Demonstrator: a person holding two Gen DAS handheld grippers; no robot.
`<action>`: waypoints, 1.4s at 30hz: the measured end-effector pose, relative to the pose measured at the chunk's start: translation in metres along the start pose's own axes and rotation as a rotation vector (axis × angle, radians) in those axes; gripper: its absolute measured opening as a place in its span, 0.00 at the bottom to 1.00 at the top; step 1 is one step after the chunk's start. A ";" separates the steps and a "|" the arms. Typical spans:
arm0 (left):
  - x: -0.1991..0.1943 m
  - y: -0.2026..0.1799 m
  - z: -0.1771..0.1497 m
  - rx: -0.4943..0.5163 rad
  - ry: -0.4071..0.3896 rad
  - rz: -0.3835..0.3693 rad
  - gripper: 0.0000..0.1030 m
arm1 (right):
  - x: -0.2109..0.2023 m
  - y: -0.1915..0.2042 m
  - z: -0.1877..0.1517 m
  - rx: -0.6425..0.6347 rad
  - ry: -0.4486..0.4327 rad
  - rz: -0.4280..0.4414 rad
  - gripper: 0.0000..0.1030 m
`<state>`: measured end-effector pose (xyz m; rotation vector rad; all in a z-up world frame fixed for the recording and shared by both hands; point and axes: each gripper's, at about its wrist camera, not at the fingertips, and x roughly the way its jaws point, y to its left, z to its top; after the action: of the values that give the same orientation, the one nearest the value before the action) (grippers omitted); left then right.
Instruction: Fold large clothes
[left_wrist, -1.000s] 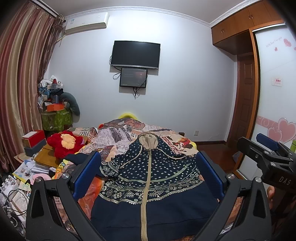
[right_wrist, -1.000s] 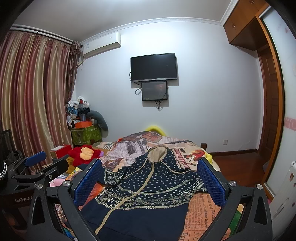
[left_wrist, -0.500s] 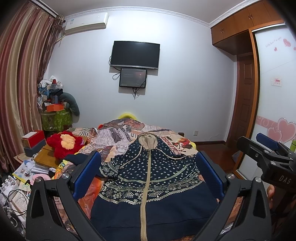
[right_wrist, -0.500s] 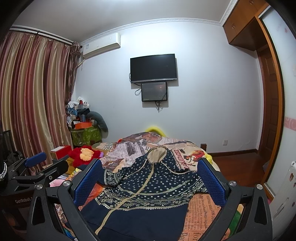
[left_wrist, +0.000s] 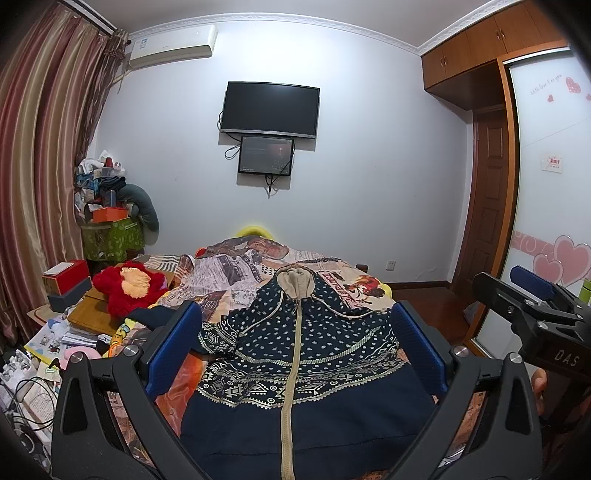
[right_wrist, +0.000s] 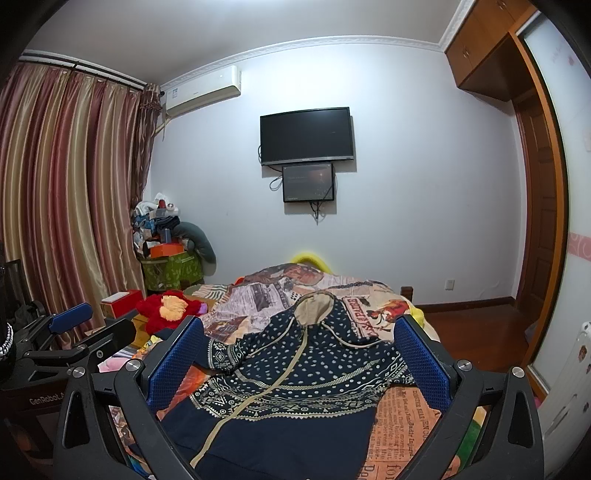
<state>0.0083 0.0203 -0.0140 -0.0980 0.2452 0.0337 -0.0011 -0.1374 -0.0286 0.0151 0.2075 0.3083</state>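
Our left gripper (left_wrist: 295, 354) stood wide and empty above the near hem of the hooded zip jacket (left_wrist: 299, 354), and our right gripper (right_wrist: 295, 363) was spread as wide, holding nothing. The jacket lay flat on the printed bedspread (left_wrist: 236, 273), its zipper (left_wrist: 291, 373) running from 6 toward 12 o'clock to the hood (left_wrist: 297, 282) (the long axis, straight ahead of the left). From the right it slanted toward 1 o'clock. We judged the folded left sleeve (left_wrist: 218, 336), at 10 o'clock, nearer the left gripper.
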 end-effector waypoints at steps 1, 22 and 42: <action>0.001 0.000 0.001 0.001 0.001 0.001 1.00 | -0.001 0.000 0.001 0.000 0.001 0.000 1.00; 0.119 0.094 0.016 -0.066 0.121 0.167 1.00 | 0.127 -0.004 0.014 -0.052 0.095 -0.041 1.00; 0.336 0.305 -0.090 -0.513 0.686 0.311 0.98 | 0.379 -0.018 -0.050 -0.133 0.478 0.035 1.00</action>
<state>0.2985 0.3218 -0.2110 -0.5856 0.9341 0.3770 0.3469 -0.0407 -0.1539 -0.1882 0.6610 0.3575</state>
